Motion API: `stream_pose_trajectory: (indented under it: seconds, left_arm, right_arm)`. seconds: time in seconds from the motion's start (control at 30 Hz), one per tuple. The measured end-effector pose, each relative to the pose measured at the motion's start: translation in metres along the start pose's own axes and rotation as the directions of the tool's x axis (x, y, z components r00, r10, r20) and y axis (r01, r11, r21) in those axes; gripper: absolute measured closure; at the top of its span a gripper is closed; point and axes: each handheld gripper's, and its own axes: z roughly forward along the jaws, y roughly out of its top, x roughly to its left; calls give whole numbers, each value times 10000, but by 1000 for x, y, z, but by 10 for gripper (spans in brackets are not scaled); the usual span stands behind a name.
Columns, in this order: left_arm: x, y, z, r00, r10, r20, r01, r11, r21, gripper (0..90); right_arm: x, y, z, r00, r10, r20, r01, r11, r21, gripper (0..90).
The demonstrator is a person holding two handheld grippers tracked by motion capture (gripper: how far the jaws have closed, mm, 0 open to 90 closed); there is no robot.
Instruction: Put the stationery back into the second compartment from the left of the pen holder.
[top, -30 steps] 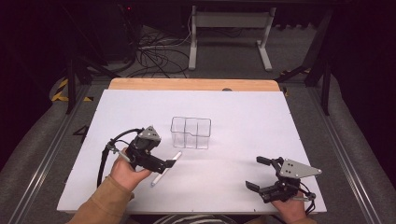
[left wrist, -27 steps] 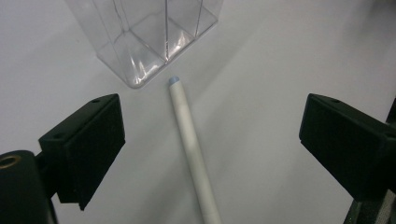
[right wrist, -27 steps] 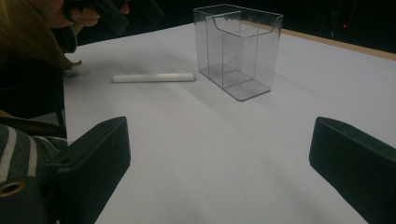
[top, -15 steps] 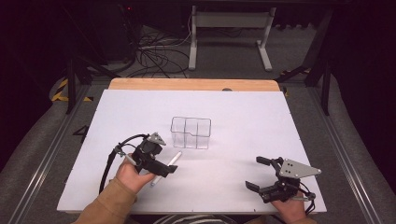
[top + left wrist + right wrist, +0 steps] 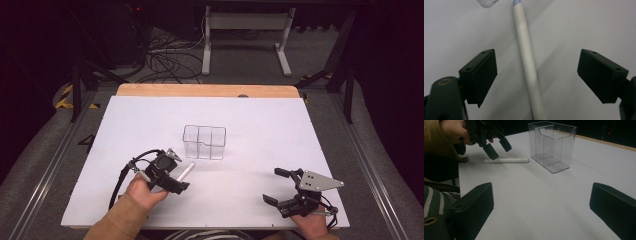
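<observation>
High view: the left hand-held gripper (image 5: 176, 176) hangs low over a slim white cylindrical stick (image 5: 184, 172) lying flat on the white worktop (image 5: 280, 125), just near-left of the clear plastic three-compartment box (image 5: 204, 142). Its jaws have just been closing, yet they stand open either side of the stick, pads clear of it. The right hand-held gripper (image 5: 281, 187) rests open, well apart at the near right. The stick is round and thin; I'd judge that an off-centre squeeze could roll it away or pinch one end so it tilts and knocks the box.
</observation>
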Motion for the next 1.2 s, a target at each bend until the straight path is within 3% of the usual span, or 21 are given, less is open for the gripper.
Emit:
stream_pose_trajectory:
  seconds: [0.17, 0.3, 0.47, 0.63, 0.83, 1.2]
  left_arm:
    - [-4, 1, 3, 9999, 58, -123, -55, 9996, 267, 240]
    - [-4, 2, 4, 9986, -207, -482, 221, 9993, 302, 314]
    - [-4, 5, 5, 9976, -430, -541, 453, 9981, 411, 390]
    - [-6, 8, 5, 9942, -733, -793, 777, 9955, 541, 469]
    - [-8, 11, 6, 9890, -991, -1100, 1068, 9921, 658, 493]
    - [-14, 15, 11, 9816, -1009, -1621, 1160, 9895, 864, 634]
  right_arm:
    - [0, 0, 0, 10000, -3, -14, 3, 10000, 9, 60]
    - [0, 0, 0, 10000, -1, -13, 1, 10000, 9, 60]
    - [0, 0, 1, 10000, 1, -17, -1, 10000, 24, 60]
    - [0, 0, 1, 10000, -3, -24, 3, 10000, 23, 60]
    - [0, 0, 1, 10000, -10, -30, 10, 10000, 26, 60]
    - [0, 0, 0, 10000, -19, -38, 19, 10000, 16, 60]
